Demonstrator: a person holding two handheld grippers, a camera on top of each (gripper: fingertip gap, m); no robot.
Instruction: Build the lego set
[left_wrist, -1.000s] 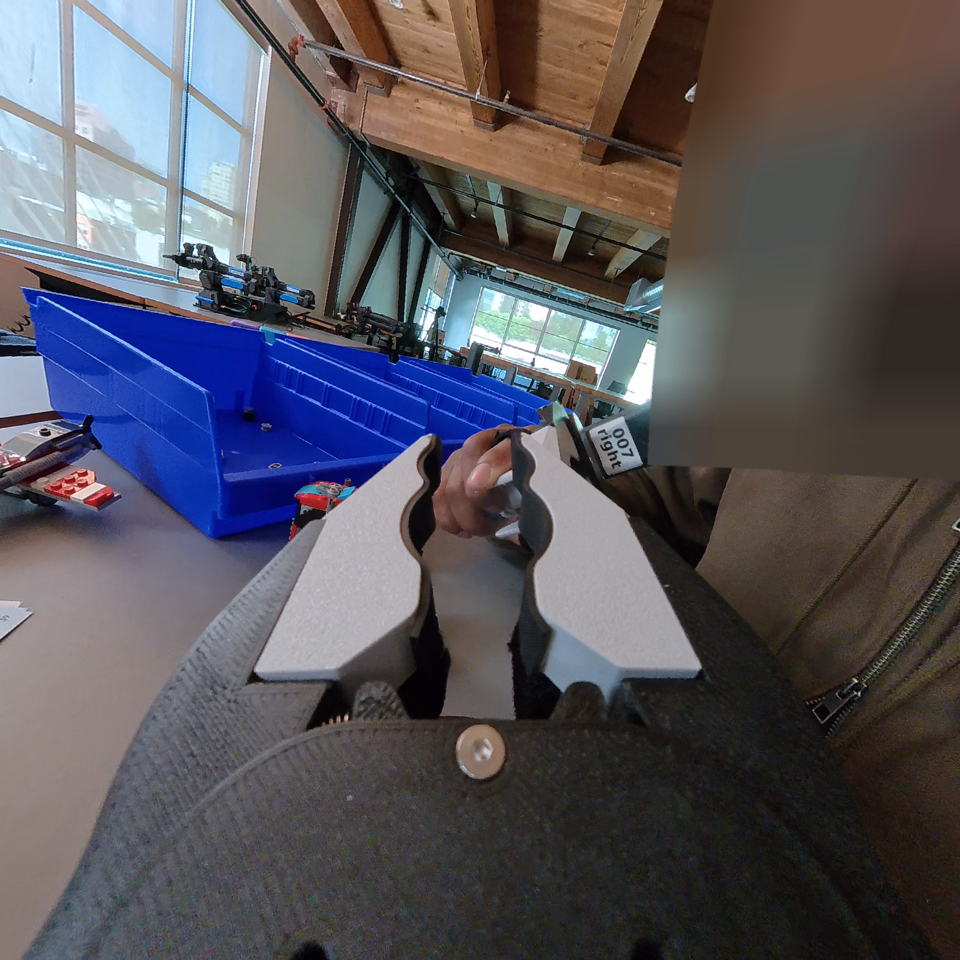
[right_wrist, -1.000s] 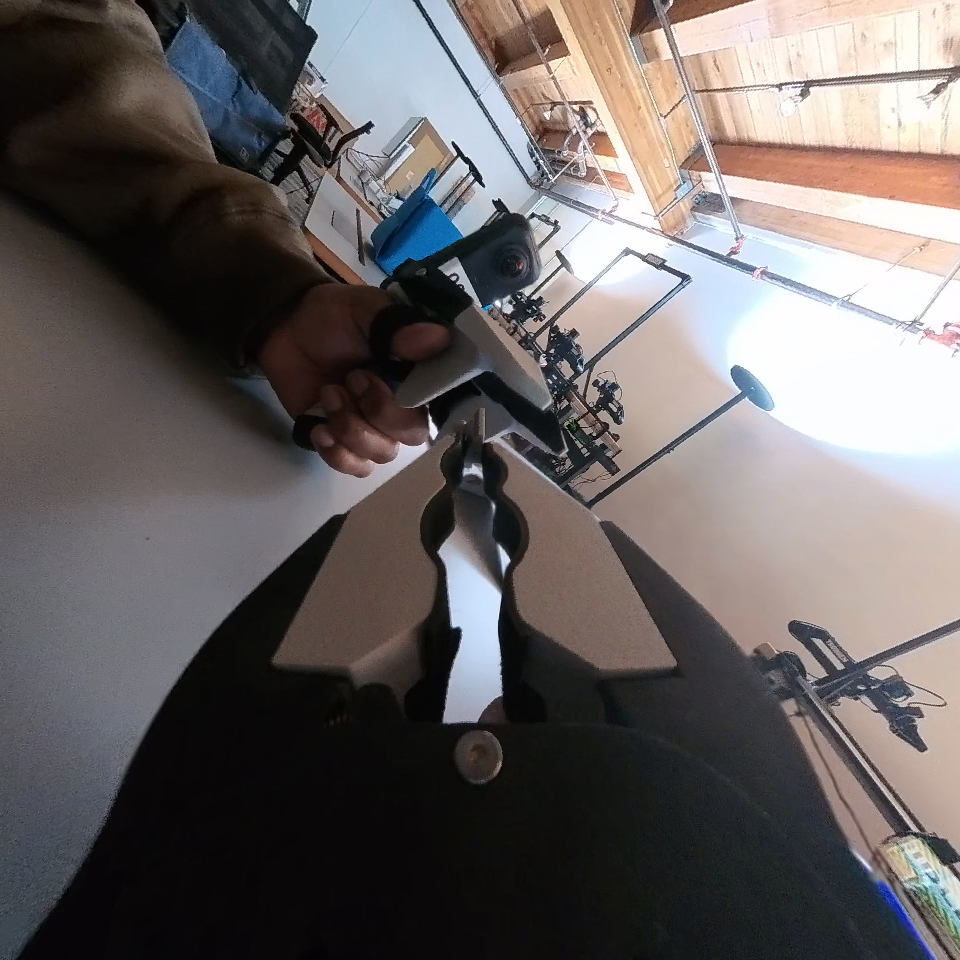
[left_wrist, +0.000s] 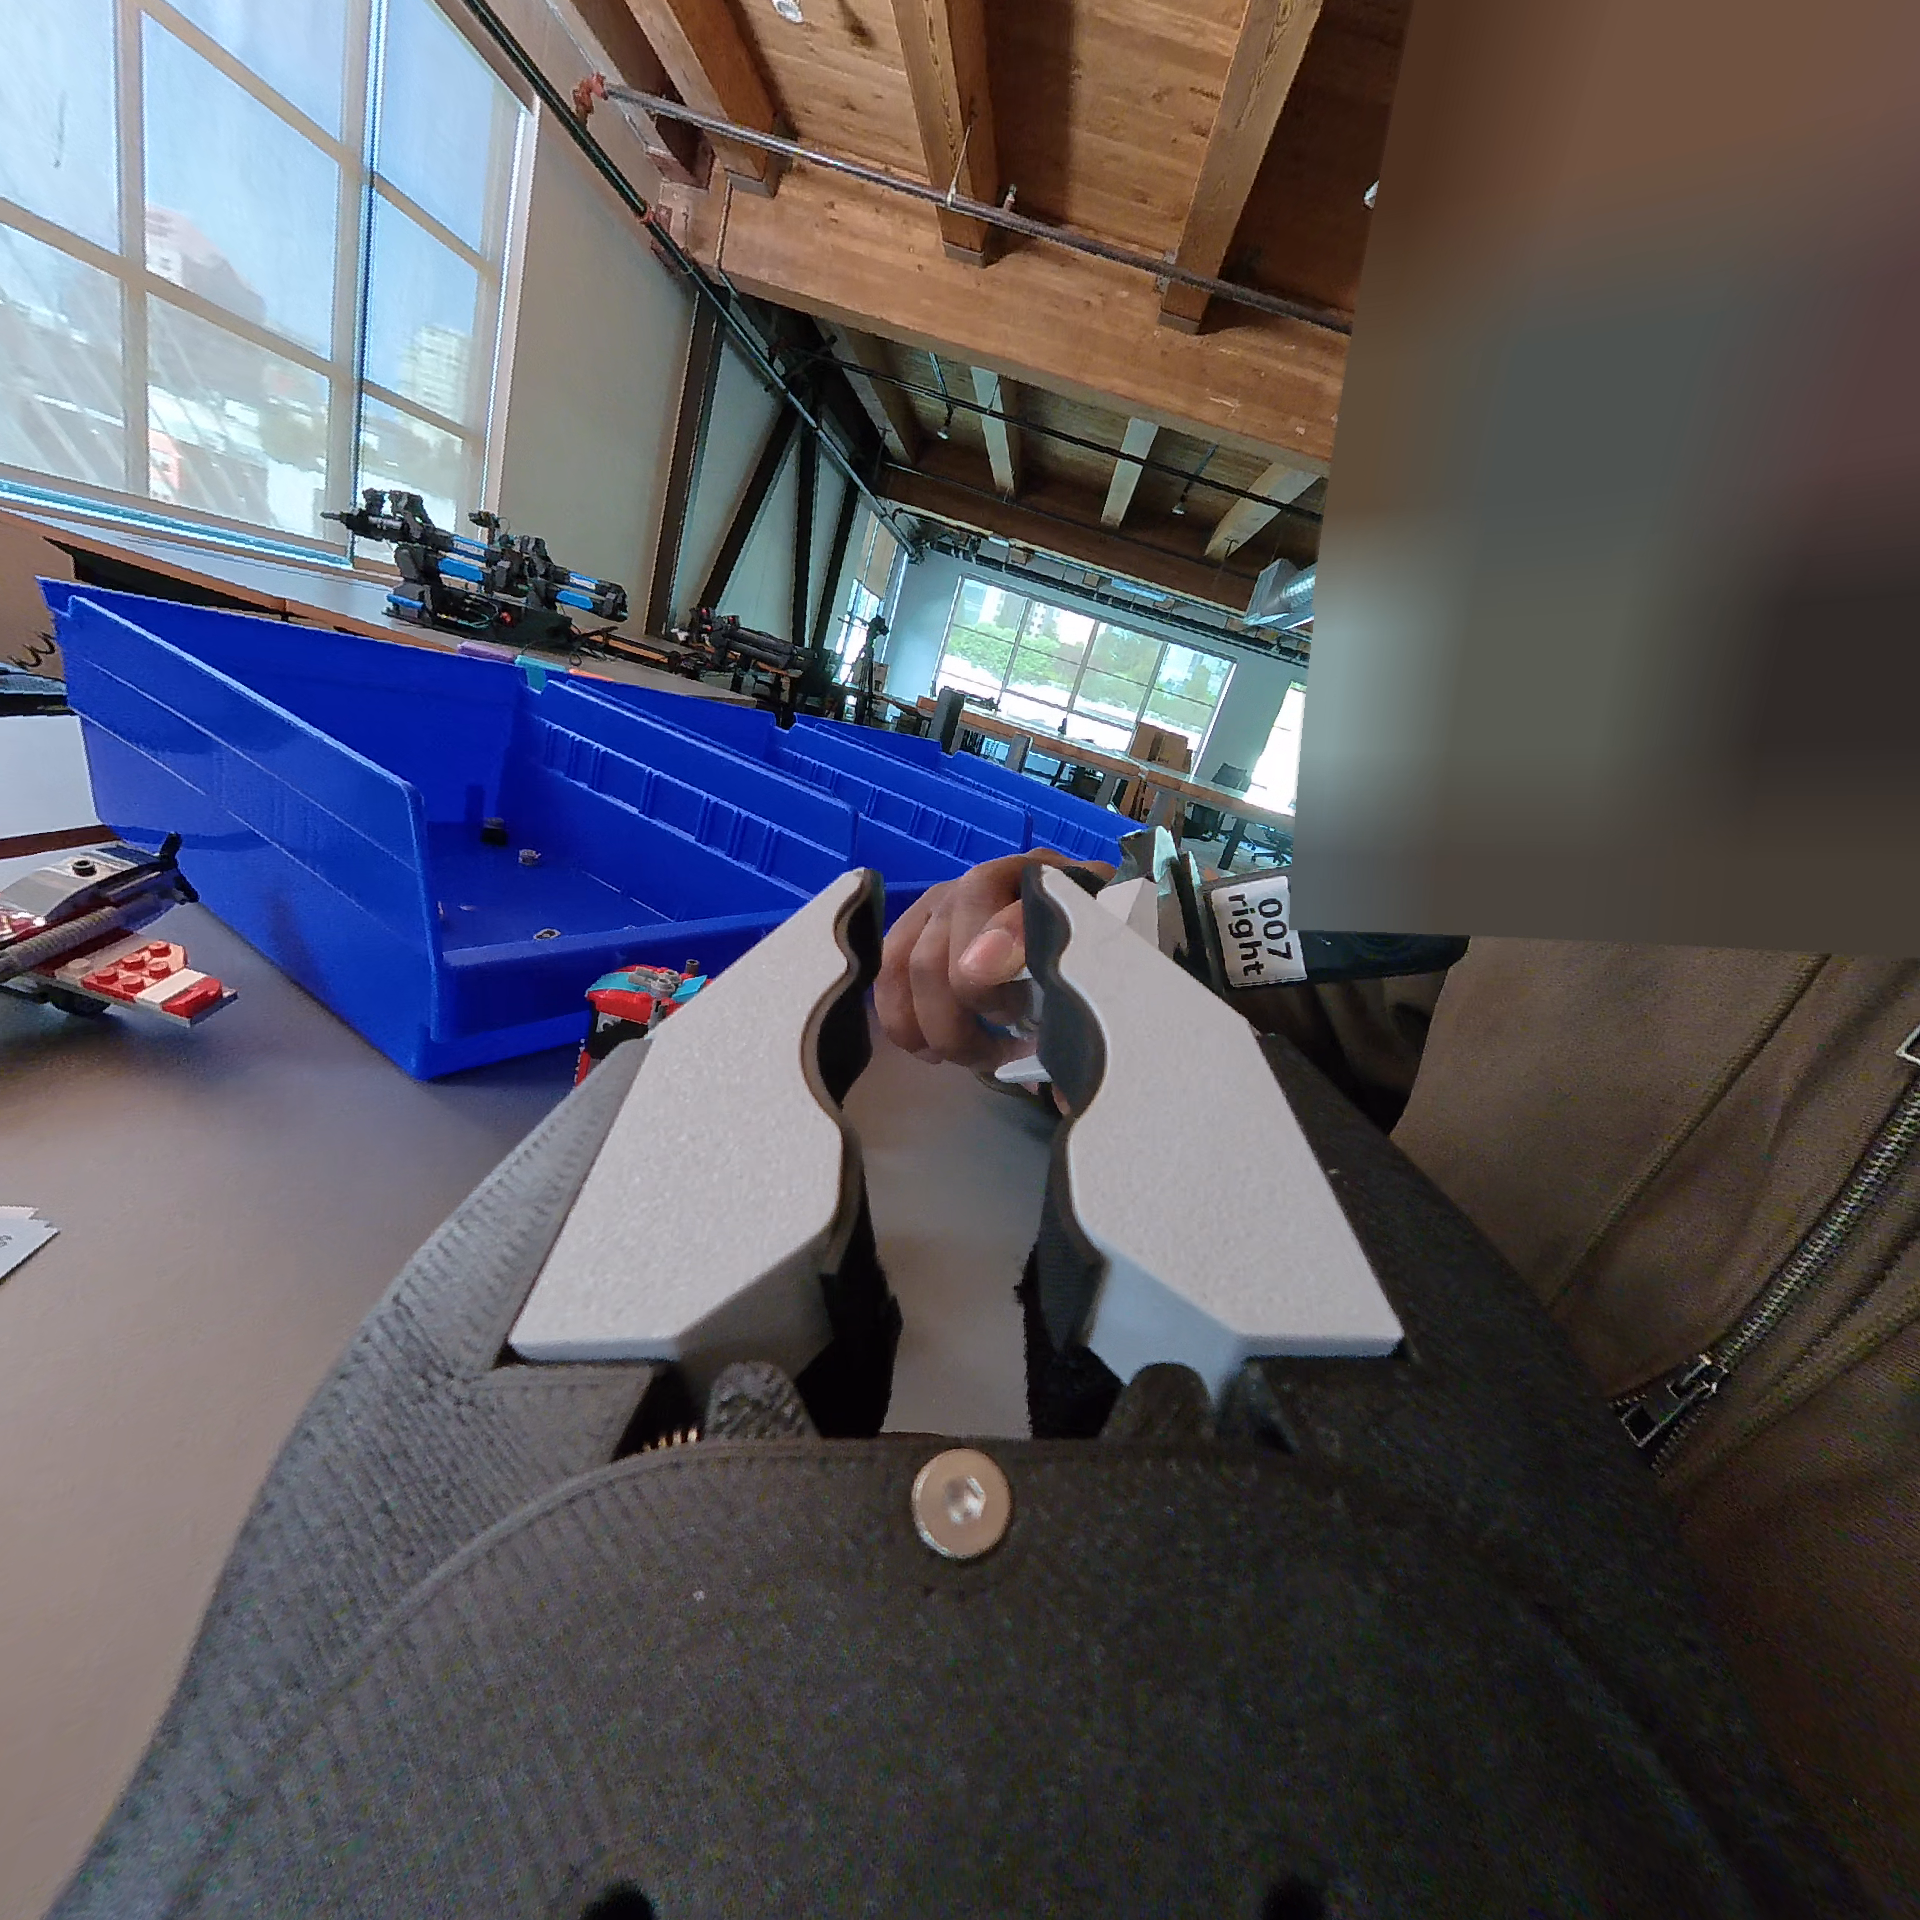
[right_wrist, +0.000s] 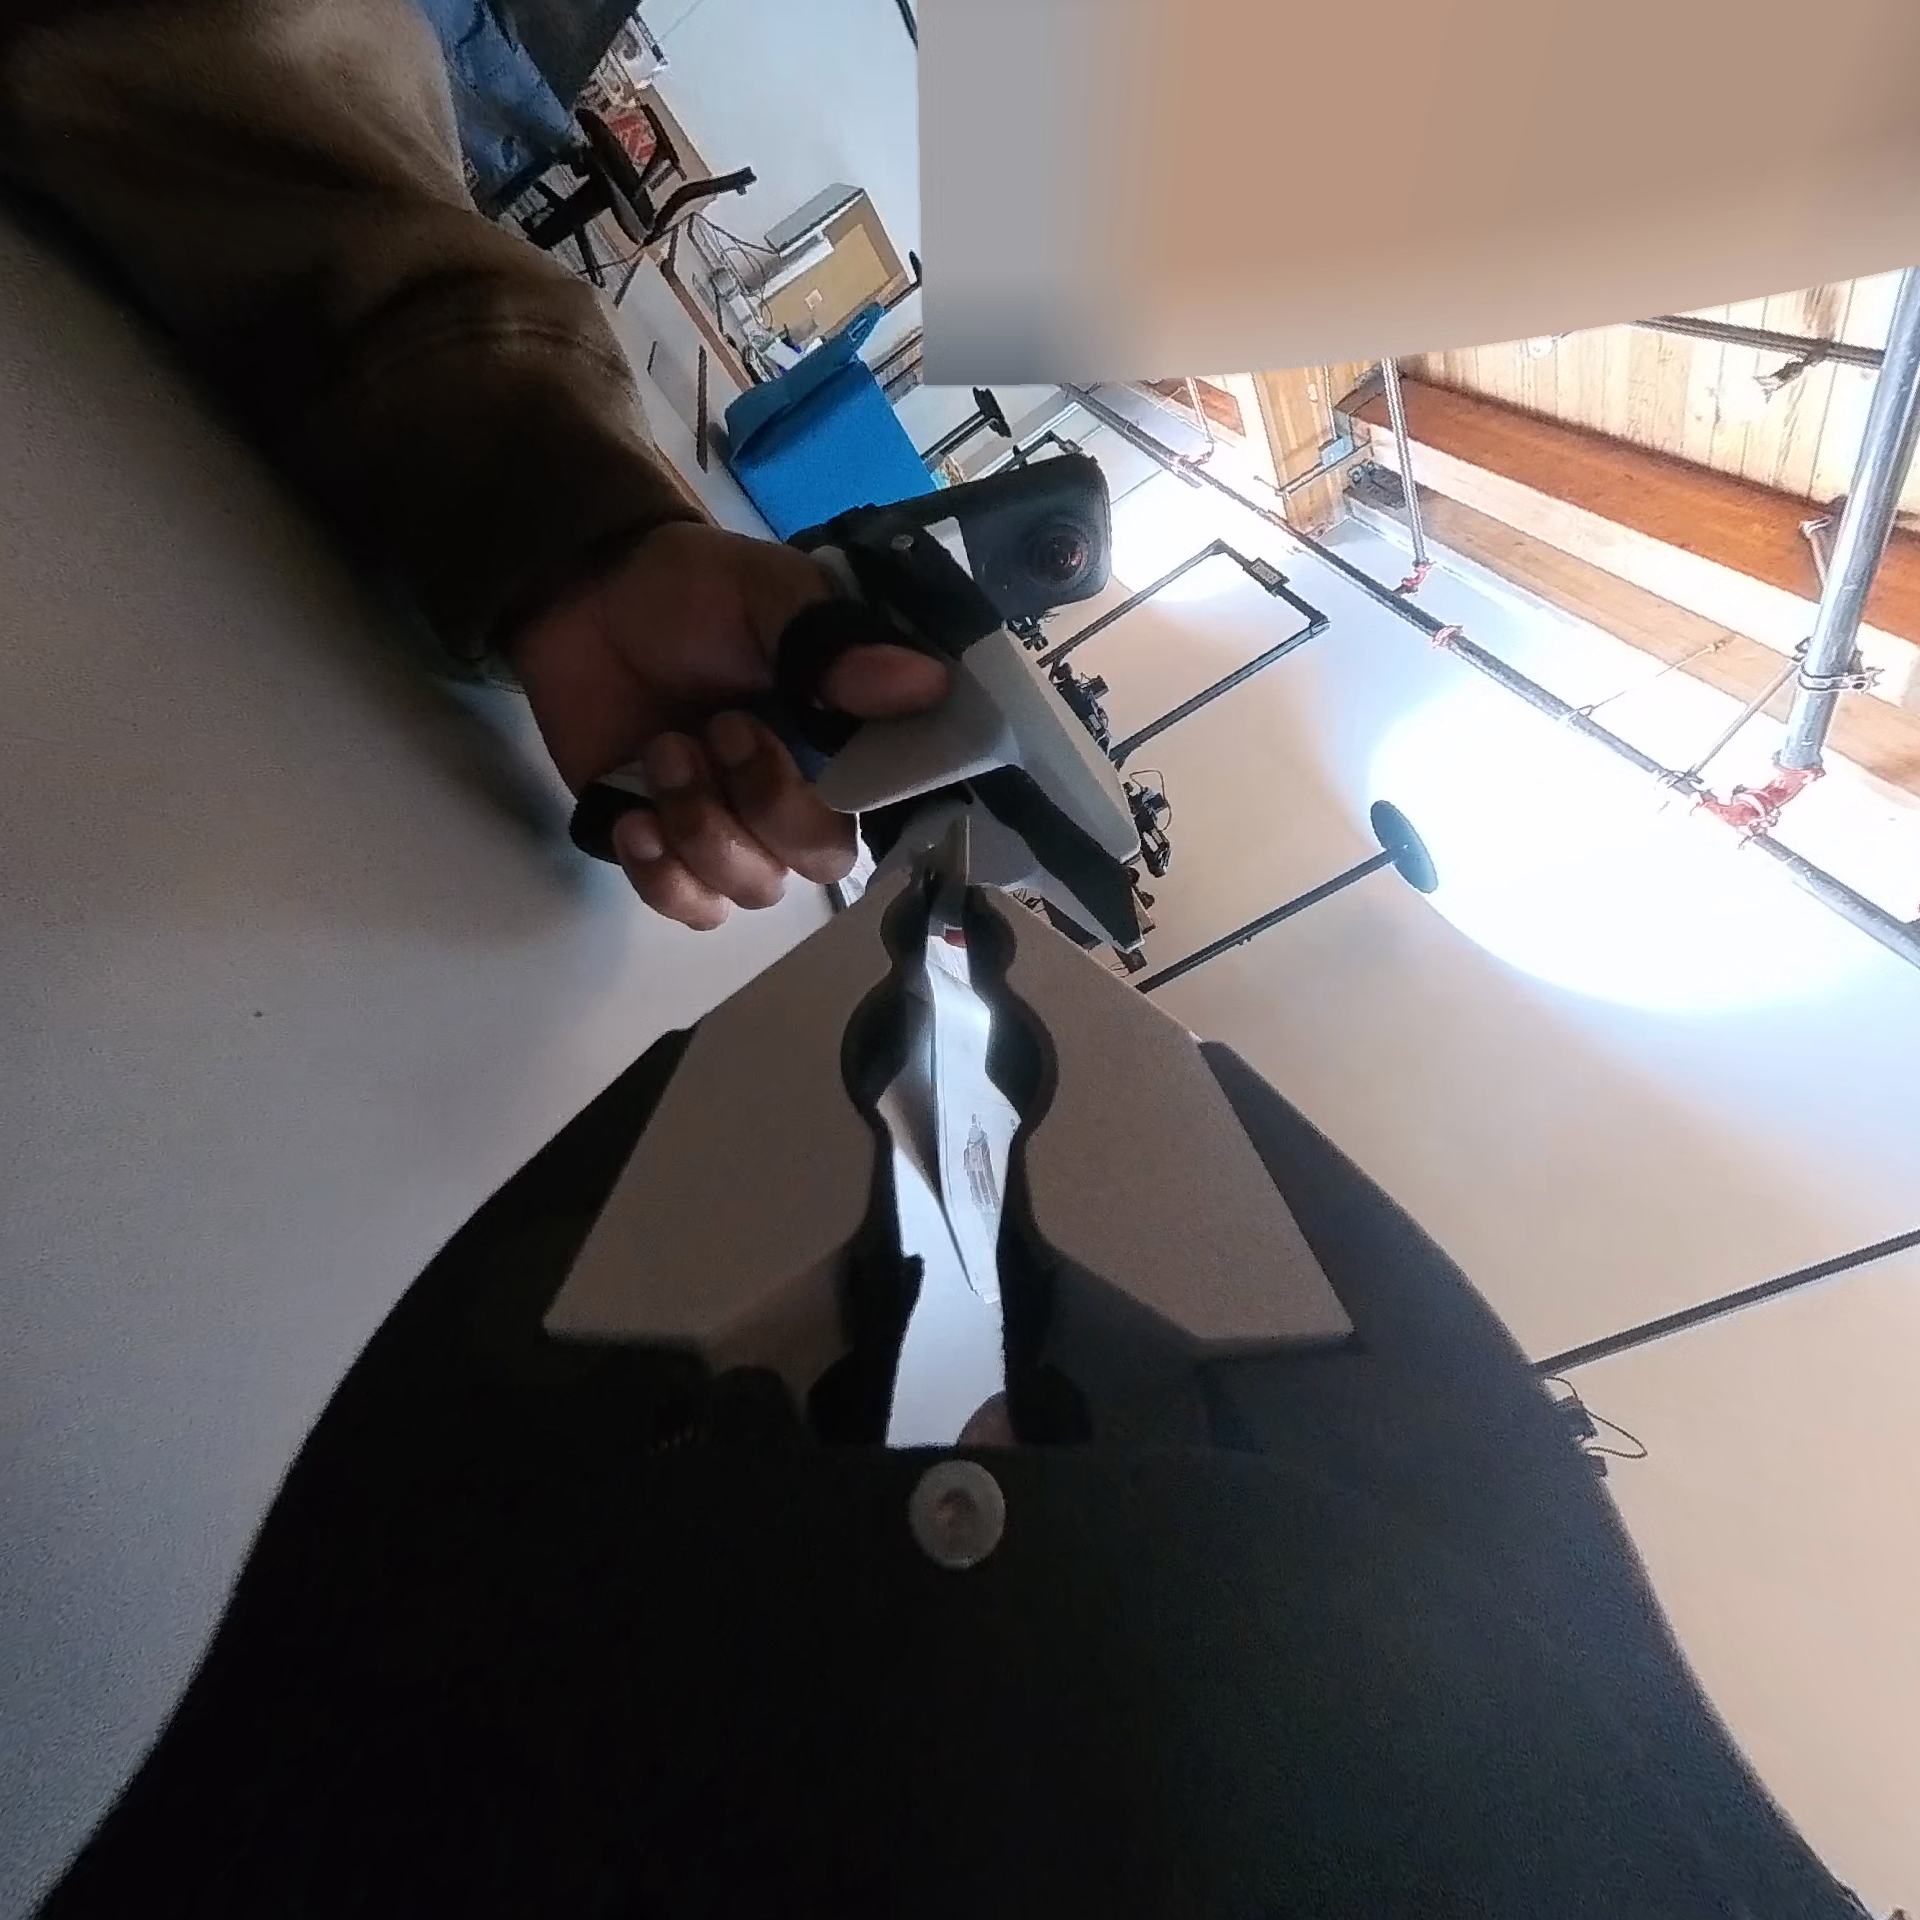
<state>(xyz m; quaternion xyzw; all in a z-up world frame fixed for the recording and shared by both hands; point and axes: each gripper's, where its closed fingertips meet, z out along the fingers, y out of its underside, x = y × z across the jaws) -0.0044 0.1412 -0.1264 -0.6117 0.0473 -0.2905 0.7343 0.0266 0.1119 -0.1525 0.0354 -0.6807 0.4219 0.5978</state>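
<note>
Up front, the left tool (left_wrist: 951, 914) has its grey fingers standing apart with nothing between them. Through the gap shows the person's right hand (left_wrist: 935, 987), wrapped on the handle of the other tool. Just left of the fingers, a small red and teal brick model (left_wrist: 634, 1003) sits on the grey counter (left_wrist: 260, 1247), touching the front of a long blue bin (left_wrist: 312, 790). Farther left lies a red and grey brick aircraft (left_wrist: 114, 956).

The right tool (right_wrist: 945, 904) has its fingertips nearly together, a white printed sheet (right_wrist: 961, 1143) running edge-on between them. Just beyond, the left hand (right_wrist: 707, 727) grips the other tool below its camera (right_wrist: 1049, 540).
</note>
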